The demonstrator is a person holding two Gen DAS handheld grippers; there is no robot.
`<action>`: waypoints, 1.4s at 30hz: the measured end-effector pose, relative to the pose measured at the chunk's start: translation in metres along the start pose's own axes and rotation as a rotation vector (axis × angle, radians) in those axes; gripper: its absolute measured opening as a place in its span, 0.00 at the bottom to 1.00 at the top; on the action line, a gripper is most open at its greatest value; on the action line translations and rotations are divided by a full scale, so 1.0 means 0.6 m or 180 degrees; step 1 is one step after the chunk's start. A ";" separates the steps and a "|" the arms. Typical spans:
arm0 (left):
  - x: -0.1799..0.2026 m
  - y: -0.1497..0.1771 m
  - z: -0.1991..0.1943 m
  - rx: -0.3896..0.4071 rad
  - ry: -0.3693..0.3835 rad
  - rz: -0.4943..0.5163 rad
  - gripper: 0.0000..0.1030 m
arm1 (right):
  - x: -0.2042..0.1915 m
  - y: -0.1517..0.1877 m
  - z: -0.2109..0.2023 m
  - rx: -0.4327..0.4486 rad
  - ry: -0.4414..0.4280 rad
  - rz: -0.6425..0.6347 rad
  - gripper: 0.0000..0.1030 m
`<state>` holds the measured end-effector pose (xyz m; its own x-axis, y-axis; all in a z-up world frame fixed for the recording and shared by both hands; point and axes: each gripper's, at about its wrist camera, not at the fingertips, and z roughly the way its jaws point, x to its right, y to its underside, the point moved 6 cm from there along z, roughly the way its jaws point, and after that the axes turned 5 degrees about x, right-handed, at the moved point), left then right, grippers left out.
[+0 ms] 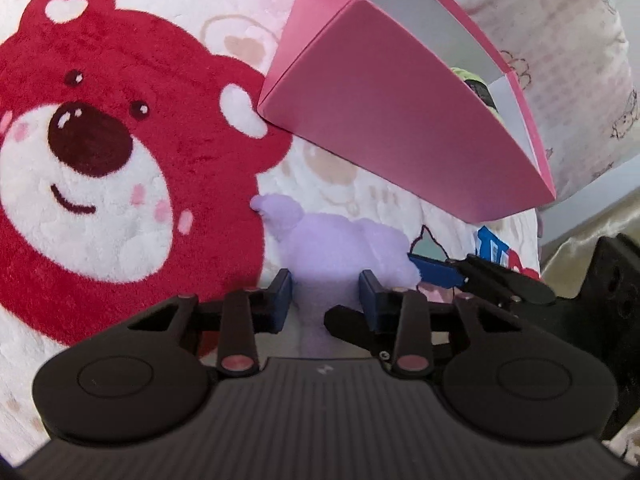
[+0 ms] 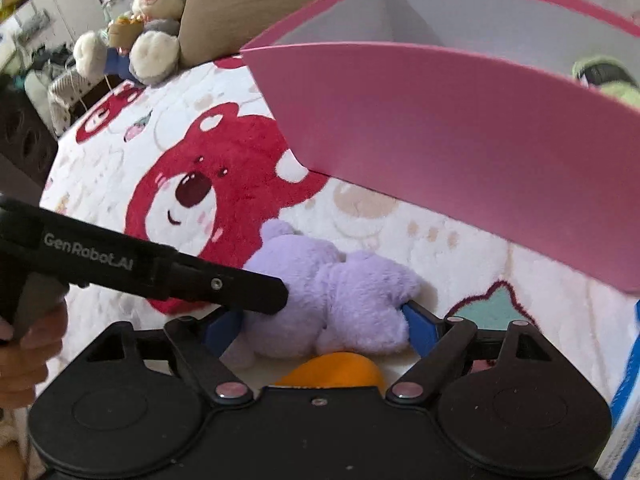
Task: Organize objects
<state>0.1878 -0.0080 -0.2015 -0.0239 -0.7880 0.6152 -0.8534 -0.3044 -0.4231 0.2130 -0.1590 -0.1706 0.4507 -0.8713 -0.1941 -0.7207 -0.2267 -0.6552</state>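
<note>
A lilac plush toy [image 1: 336, 240] lies on a fleece blanket with a big red bear face [image 1: 100, 160]. My left gripper [image 1: 325, 298] is shut on a narrow part of the toy, its blue pads pressed into the fur on both sides. My right gripper [image 2: 322, 326] is open and straddles the toy's body [image 2: 340, 288], its pads at the fur's edges. One of its blue fingers [image 1: 436, 270] shows at the toy's right side. Just beyond stands an open pink box [image 1: 400, 120] [image 2: 440, 152] with white inner walls. A green plush [image 2: 604, 76] lies inside.
An orange object [image 2: 332, 368] peeks out under the right gripper. A grey rabbit plush [image 2: 156, 20] sits at the blanket's far left corner. A blue and white box [image 2: 628, 380] is at the right edge. A hand [image 2: 24, 344] holds the left gripper's handle.
</note>
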 end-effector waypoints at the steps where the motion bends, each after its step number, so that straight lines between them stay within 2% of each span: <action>1: -0.001 0.001 -0.001 -0.0005 0.0008 -0.0019 0.34 | -0.005 0.000 0.000 -0.0003 0.0035 -0.0088 0.83; 6: -0.005 0.001 -0.001 -0.0032 0.0021 -0.0098 0.36 | -0.018 0.003 -0.004 -0.0050 0.0202 -0.0409 0.82; 13: -0.008 0.007 -0.003 0.0155 0.0212 -0.0150 0.36 | -0.017 0.008 -0.009 0.0037 0.0237 -0.0304 0.83; 21: 0.012 0.007 -0.020 0.0212 0.0210 -0.0004 0.37 | -0.034 0.009 -0.026 0.0174 0.0326 -0.0400 0.84; 27: 0.029 0.002 -0.042 0.0246 0.0233 0.0116 0.37 | -0.037 0.002 -0.050 0.0326 0.0299 -0.0270 0.84; 31: 0.045 0.001 -0.056 0.0196 0.0258 0.0216 0.37 | -0.042 0.004 -0.071 0.0390 0.0296 -0.0228 0.85; 35: 0.069 0.012 -0.069 0.0096 0.0083 0.0485 0.37 | -0.053 0.011 -0.088 0.0361 0.0255 -0.0164 0.85; 42: 0.092 0.031 -0.094 -0.0098 0.0022 0.0590 0.37 | -0.072 0.025 -0.121 0.0312 0.0286 -0.0117 0.85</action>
<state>0.1411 -0.0270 -0.1377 -0.1858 -0.8254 0.5331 -0.8496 -0.1376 -0.5092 0.1441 -0.1565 -0.1190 0.4238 -0.8996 -0.1055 -0.6477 -0.2196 -0.7296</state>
